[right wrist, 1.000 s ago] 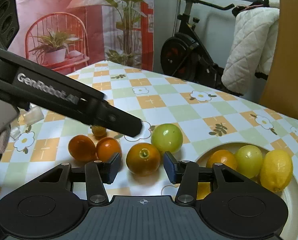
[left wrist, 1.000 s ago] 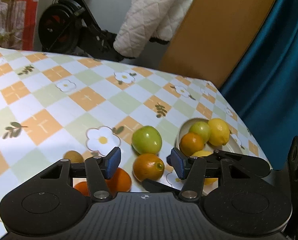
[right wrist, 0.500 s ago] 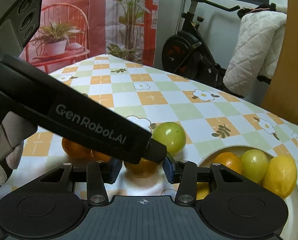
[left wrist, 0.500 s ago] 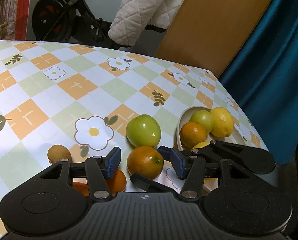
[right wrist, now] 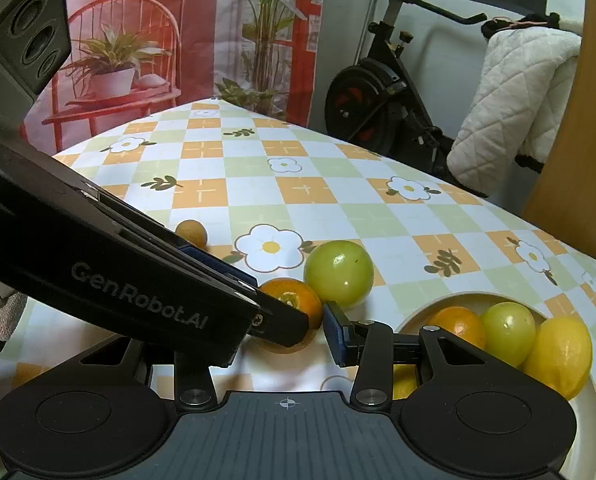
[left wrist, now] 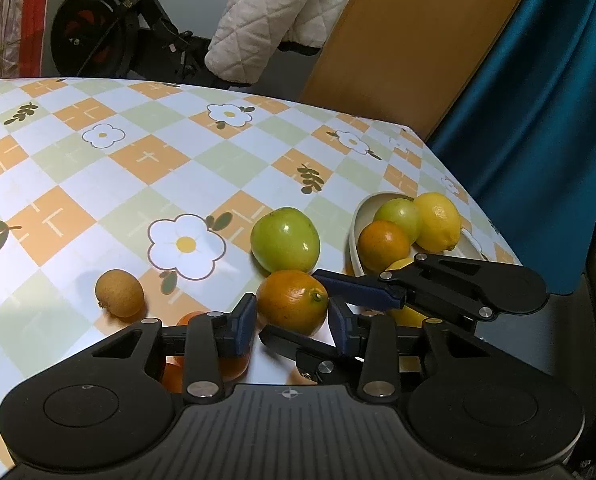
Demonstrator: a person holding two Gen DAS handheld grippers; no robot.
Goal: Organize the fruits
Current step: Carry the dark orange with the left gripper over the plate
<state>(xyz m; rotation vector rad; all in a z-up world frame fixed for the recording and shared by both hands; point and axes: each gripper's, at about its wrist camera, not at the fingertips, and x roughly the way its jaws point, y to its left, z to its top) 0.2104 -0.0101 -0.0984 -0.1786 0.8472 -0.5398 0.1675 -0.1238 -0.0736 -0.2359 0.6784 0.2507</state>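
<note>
Fingers of the left gripper [left wrist: 291,322] are standing apart on either side of an orange [left wrist: 291,307] lying on the checked tablecloth [left wrist: 145,168]; the blue pads sit just beside the fruit's flanks, and whether they are touching it cannot be told. In this left wrist view the right gripper [left wrist: 330,304] is reaching in from the right, one blue-tipped finger passing behind the orange and a black one below it, so it too is spread around the same fruit. A green apple [left wrist: 285,239] is resting just behind the orange. A small brown fruit [left wrist: 119,293] is lying apart to the left, and another orange fruit [left wrist: 189,318] is peeking out behind the left finger. To the right, a white bowl [left wrist: 356,236] is holding an orange, a green fruit and a lemon [left wrist: 438,222].

From the right wrist view, the right gripper's own blue right pad [right wrist: 338,334] is sitting just right of the orange [right wrist: 293,300], its opposite finger hidden by the left gripper's arm crossing in front, printed "GenRobot.AI". The apple [right wrist: 338,273] is sitting beside the orange, and the bowl [right wrist: 418,312] is lying at the lower right. An exercise bike [right wrist: 382,108] is standing beyond the table.
</note>
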